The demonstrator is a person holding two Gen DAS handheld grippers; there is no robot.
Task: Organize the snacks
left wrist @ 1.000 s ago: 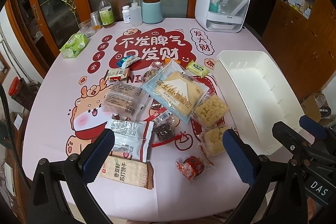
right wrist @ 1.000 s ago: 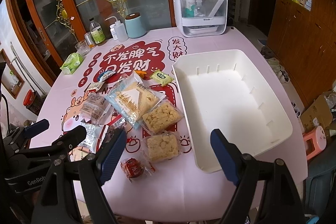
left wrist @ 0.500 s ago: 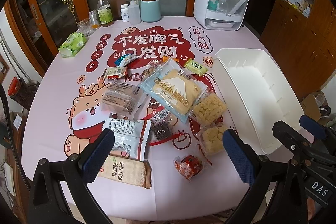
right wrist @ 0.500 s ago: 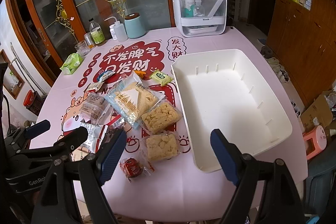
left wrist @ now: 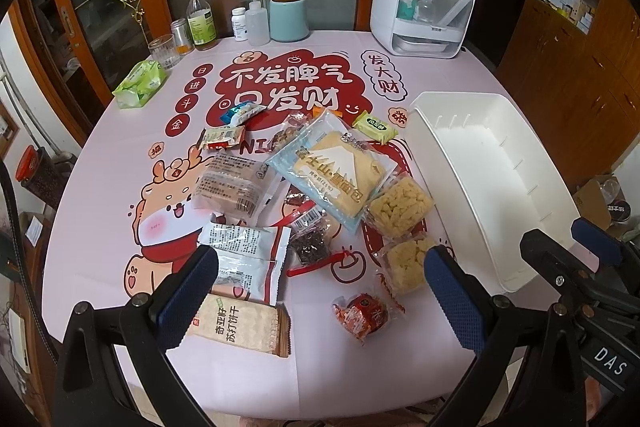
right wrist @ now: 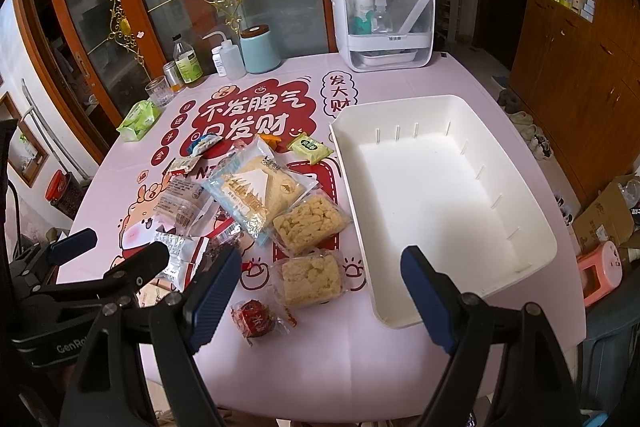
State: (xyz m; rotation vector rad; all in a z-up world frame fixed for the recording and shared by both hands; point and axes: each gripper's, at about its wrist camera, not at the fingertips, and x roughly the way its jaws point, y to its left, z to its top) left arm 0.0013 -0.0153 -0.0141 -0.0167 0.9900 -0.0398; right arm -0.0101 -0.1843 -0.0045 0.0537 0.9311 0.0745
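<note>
Ahead of the left tool point(left wrist: 320, 291), jaws apart and empty, every snack point(left wrist: 332, 179) lies loose on the surface point(left wrist: 120, 195). Right of them, before the right tool point(right wrist: 320, 291), likewise open and empty, the bin point(right wrist: 552, 247) holds nothing. Sorting appears not yet begun.

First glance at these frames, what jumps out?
A jumble of snack packets in the middle of the pink cartoon tablecloth, the big bread bag on top. To its right sits an empty white bin. Both claws, left and right, hang open at the near edge.
</note>
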